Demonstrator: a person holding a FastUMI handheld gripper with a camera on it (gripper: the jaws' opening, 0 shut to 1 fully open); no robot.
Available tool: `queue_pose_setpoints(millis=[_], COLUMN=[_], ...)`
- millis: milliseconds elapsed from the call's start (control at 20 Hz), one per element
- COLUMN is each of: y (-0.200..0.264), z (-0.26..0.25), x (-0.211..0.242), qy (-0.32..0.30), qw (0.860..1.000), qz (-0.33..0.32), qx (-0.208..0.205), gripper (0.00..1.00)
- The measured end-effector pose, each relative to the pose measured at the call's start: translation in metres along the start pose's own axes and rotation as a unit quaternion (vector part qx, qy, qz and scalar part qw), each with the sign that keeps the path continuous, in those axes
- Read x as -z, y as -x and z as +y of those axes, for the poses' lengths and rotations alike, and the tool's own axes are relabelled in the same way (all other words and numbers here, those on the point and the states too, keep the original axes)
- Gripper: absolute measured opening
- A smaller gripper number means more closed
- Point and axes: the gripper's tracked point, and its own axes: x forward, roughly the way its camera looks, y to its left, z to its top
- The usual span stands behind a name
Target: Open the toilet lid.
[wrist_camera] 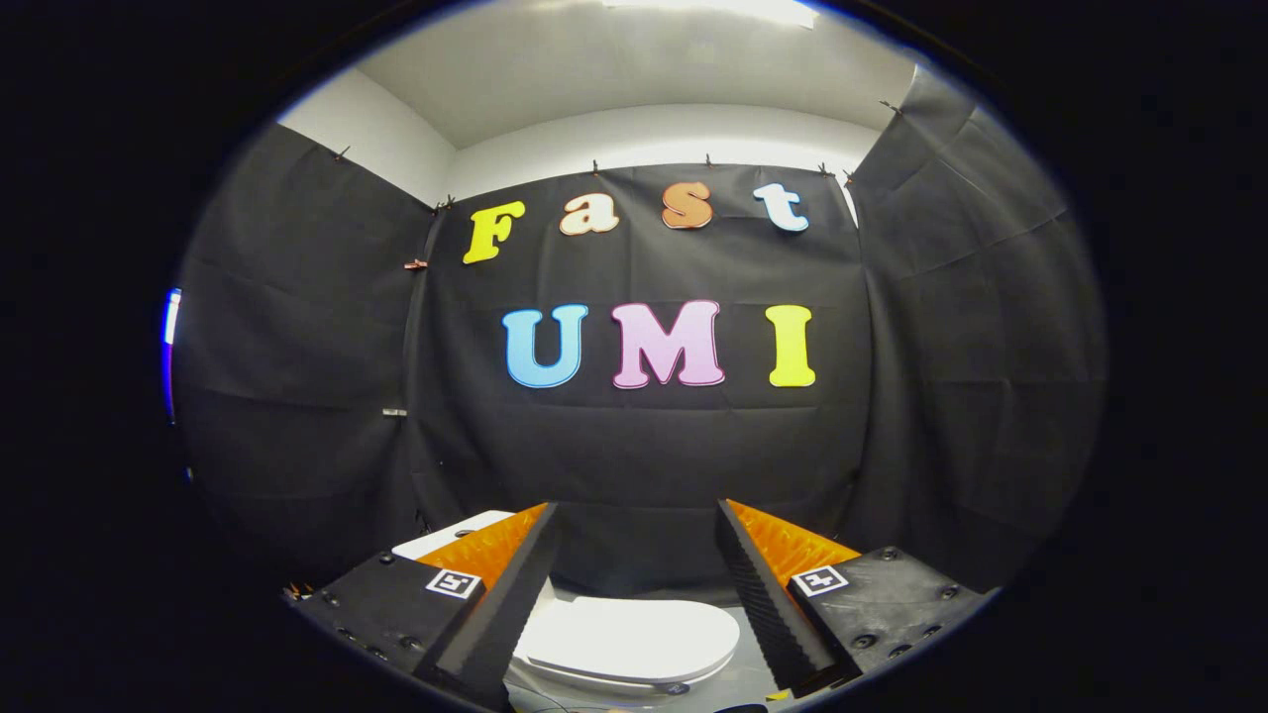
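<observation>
A white toilet stands low ahead against the black cloth wall, its lid (634, 639) lying flat and closed. The white tank top (451, 533) peeks out behind the left finger. My gripper (637, 520) hovers above and in front of the toilet, open, its two black fingers with orange backs spread wide. The lid shows in the gap between the fingers, well below them, and nothing is held. The left finger (500, 604) covers the lid's left edge.
Black cloth walls close the booth at the back and on both sides. White wall and ceiling show above the cloth. A strip of pale floor (738, 683) lies beside the toilet's right side.
</observation>
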Motion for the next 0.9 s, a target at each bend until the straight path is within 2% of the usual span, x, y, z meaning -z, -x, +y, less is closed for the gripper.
queue_pose_setpoints(millis=[400,600,900], y=[-0.017,-0.027,-0.045], z=[-0.038,-0.068,-0.114], x=[0.025,0.067,0.147], qy=[-0.021,-0.066,-0.126], qw=[0.998,0.992,0.977], qz=[0.016,0.058,0.119], qx=[0.063,0.089,0.125], gripper=[0.98,0.97,0.97])
